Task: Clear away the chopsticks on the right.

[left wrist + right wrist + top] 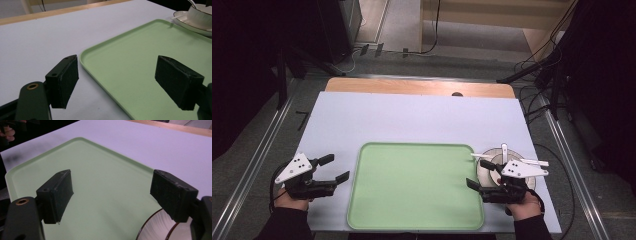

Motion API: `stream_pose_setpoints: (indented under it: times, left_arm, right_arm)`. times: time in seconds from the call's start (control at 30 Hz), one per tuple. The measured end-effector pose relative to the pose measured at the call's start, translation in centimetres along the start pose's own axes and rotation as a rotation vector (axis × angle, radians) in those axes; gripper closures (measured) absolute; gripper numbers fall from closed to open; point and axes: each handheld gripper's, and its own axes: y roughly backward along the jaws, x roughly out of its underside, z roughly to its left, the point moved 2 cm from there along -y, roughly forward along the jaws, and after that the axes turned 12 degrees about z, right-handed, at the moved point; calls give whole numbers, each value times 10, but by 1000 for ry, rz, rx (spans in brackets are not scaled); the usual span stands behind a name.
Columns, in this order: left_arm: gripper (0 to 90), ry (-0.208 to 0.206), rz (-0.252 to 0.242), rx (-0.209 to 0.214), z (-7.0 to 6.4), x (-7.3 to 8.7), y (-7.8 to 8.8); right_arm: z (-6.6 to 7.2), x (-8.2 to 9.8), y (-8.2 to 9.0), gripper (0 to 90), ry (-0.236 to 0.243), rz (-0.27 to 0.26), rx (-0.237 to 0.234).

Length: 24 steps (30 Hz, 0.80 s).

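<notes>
Your left tongs (333, 167) sit near the surface's (412, 117) front-left corner, jaws spread wide with nothing between them, pointing toward the green tray (414, 187). They hover just beside the tray's left rim; in the left gripper view the left tongs (116, 80) straddle that rim, one pad over the lavender surface (37, 45), the other over the green tray (140, 62).

Your right tongs (477, 174) are at the front-right of the surface, also gaping wide and empty, pointing left over the tray's right rim. In the right gripper view the right tongs (111, 195) look across the green tray (100, 182), with the saucer's (157, 227) rim showing just under the right-hand pad.

The tray lies flat at the front middle of the surface, between your two tongs, bare. The cup (488, 170) stands on its saucer (532, 183) near the front-right corner, just beside the tray's right edge and right under your right tongs; whether they touch it I can't tell. A white spoon (532, 161) lies across the saucer toward the right edge. From the left gripper view the cup (200, 15) on the saucer (192, 26) is well apart from the left tongs, past the tray's far side.
</notes>
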Motion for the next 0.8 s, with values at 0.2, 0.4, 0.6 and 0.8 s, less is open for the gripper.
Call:
stream_pose_setpoints:
  times: [0.2, 0.4, 0.6, 0.8]
  left_arm:
    - [191, 4, 9, 2, 0, 0, -1]
    - [190, 5, 17, 3, 1, 1, -1]
    - [189, 11, 20, 3, 1, 1, -2]
    - [189, 13, 21, 1, 2, 1, -2]
  right_arm:
    - [0, 0, 0, 188, 0, 2, -1]
    - [0, 0, 0, 188, -2, 6, -3]
    - [0, 0, 0, 188, 1, 7, -3]
    - [0, 0, 0, 188, -1, 9, -3]
